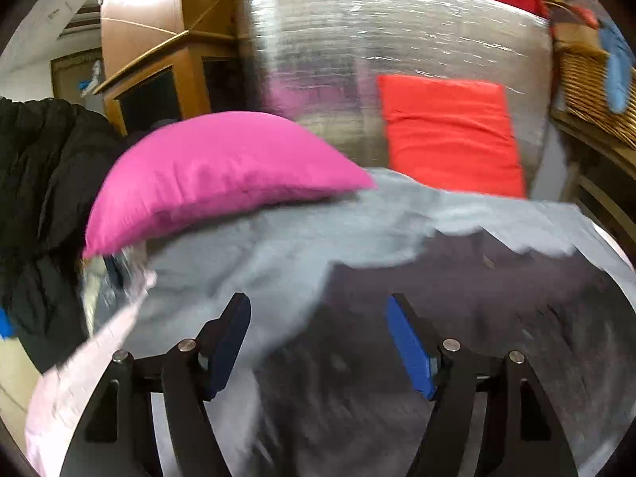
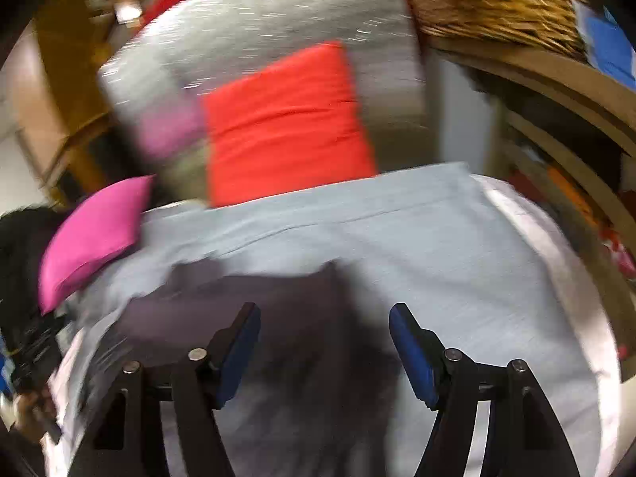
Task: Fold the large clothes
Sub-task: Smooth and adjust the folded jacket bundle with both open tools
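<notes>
Left gripper (image 1: 320, 342) has its blue-padded jaws spread apart with nothing between them, just hanging over the dark garment (image 1: 457, 298); right gripper (image 2: 324, 348) is the same deal, jaws parted and empty, above that same dark cloth (image 2: 286, 318). Both views are pretty smeared with blur, so fine detail is a no-go.

Only the left view gets the black jacket (image 1: 43, 183) piled at the left edge and the wooden cabinet (image 1: 159, 59) behind it; the right view is the one that shows the wicker basket (image 2: 497, 4) up close on its wooden shelf (image 2: 556, 79), plus the white edge of the bed (image 2: 556, 262) curving down the right side.

Garment is dark purplish-grey, lying flattish on the light grey sheet (image 2: 417, 238), its far edge uneven; can't tell what kind of clothing it is.

Pink pillow (image 1: 214, 175) sits near the garment's far left; red cushion (image 1: 449, 135) leans against the silver foil panel (image 1: 397, 31) at the back; bare sheet lies open between garment and cushion, and off to the right.
</notes>
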